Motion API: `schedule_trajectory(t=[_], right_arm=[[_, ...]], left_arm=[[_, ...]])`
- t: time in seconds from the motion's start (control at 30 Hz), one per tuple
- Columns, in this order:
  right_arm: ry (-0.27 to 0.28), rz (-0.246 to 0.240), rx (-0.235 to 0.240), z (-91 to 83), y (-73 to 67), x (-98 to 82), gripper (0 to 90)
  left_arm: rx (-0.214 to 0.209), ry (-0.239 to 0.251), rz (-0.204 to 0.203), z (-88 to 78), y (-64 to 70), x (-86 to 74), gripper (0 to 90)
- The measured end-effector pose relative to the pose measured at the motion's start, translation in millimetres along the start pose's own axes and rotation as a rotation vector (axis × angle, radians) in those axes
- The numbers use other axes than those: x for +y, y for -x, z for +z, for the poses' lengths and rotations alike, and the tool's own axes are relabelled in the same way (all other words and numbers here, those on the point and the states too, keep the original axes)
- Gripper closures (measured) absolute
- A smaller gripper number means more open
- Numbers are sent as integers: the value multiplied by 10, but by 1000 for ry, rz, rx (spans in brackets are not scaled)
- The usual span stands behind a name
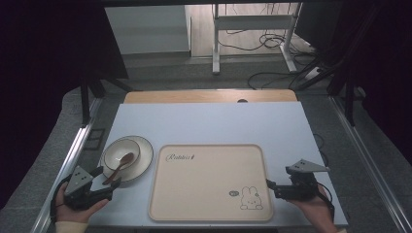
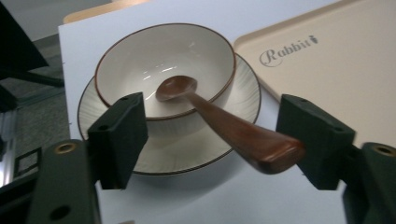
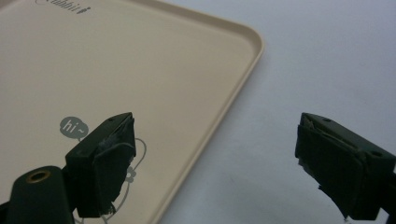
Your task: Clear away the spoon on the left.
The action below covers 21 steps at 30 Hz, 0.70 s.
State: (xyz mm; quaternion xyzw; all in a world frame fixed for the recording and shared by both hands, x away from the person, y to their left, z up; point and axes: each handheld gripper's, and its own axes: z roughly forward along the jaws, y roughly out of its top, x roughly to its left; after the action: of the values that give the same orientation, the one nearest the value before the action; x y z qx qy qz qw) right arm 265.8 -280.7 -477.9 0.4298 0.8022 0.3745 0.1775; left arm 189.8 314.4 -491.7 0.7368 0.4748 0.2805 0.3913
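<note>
Meanwhile, both hand-held grippers hovered with jaws spread over the white bench (image 1: 209, 124).

At the near left corner, the left hand-held gripper (image 2: 210, 140) pointed at a wooden spoon (image 2: 224, 122) whose bowl lay inside a cream bowl (image 2: 166, 56), the bowl sitting on a ribbed plate (image 2: 187, 149); the spoon's handle end jutted out between the parted jaws, close to one jaw, though contact could not be judged. Just beside the plate lay a beige tray (image 1: 209, 182) printed with a rabbit (image 1: 250, 199). The right hand-held gripper (image 3: 212, 163) hung spread across the tray's near right edge, holding nothing, one jaw above the tray, the other above bare bench.
</note>
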Motion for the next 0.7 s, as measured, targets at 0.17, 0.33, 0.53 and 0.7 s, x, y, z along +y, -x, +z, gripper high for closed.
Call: schedule_trajectory(t=[0.17,0.33,0.53,0.7], right_arm=[[-1,-1,1,0,0,-1,125],[-2,-2,0,2,1,-2,125],[-3,-2,0,1,0,-2,125],[-4,-2,0,4,-1,-3,125]], left_arm=[[5,10,16,-7,4,-15,365],[18,15,45,-7,33,-13,461],[13,11,68,0,56,-13,527],[18,10,79,8,65,-13,580]])
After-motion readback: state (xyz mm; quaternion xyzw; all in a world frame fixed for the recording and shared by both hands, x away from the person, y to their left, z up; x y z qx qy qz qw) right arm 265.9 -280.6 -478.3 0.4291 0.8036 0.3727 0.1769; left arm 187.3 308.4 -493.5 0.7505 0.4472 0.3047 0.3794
